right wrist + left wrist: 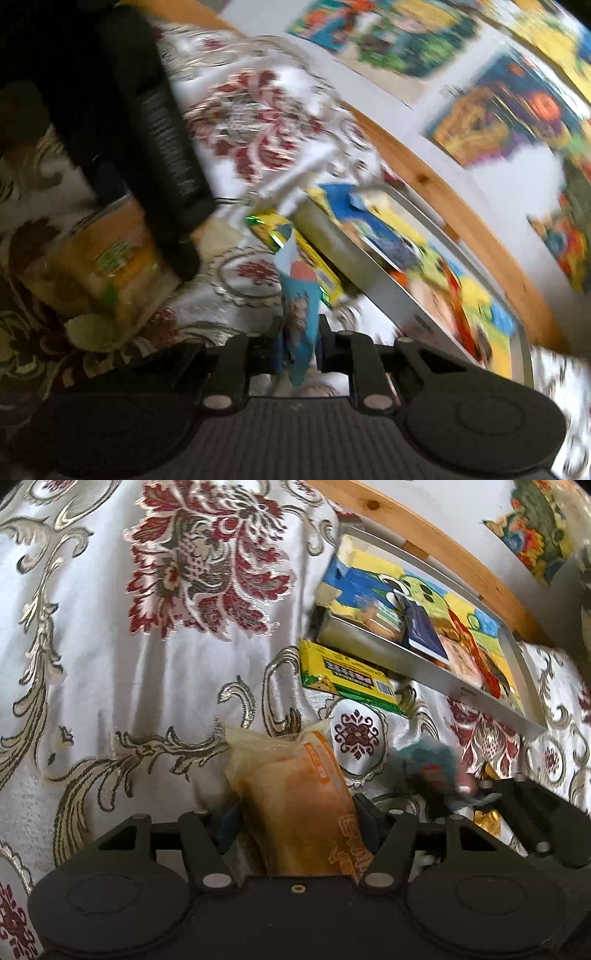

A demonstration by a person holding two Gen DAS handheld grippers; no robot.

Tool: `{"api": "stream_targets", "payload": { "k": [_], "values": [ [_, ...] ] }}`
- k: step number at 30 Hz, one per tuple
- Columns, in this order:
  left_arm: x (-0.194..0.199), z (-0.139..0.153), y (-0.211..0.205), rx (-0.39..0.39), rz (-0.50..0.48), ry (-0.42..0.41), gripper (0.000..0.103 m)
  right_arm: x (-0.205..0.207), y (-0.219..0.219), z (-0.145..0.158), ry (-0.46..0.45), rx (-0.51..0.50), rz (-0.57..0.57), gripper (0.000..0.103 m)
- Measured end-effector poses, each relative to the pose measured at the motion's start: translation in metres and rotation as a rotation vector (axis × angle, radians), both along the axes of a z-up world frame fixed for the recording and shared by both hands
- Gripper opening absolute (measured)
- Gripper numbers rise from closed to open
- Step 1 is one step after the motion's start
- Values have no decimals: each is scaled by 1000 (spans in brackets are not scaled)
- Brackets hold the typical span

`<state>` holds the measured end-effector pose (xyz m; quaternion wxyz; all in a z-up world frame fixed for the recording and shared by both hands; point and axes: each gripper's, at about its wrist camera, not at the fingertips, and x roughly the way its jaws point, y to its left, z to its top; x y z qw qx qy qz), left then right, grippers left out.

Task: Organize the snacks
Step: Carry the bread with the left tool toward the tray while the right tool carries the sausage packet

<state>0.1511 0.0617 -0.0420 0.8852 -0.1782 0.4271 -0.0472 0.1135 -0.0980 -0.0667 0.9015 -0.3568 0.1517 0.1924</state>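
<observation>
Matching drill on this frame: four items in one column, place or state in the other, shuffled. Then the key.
1. orange snack packet
2. blue snack packet
3. yellow-green box
4. dark blue packet

A. lying inside the metal tray
B. clamped in the right gripper
C. on the tablecloth, beside the tray
D. clamped in the left gripper

Pairs: 1-D, 2-B, 3-C, 4-A
</observation>
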Motion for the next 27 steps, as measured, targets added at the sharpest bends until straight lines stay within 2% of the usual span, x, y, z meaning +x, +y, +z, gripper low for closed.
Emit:
{"api": "stream_targets", "payload": {
  "k": [8,10,14,18,21,27],
  "values": [
    [-2,-3,-12,86,-61,-12,70,-26,-49,30,108,291,-173,18],
    [-4,-3,-13,93,-59,-20,69,-31,-53,31,110,300,-177,18],
    [-12,0,-11,54,-40,-27,59,-34,-55,39,108,328,-186,18],
    [-26,5,-18,40,-69,-59,50,-42,-56,46,116,360,-196,18],
    [-37,7,-26,37,-95,-75,49,-48,-60,50,133,398,-206,18],
    [-57,11,-27,-38,-93,-108,48,-56,-69,59,139,454,-224,18]
  ]
}}
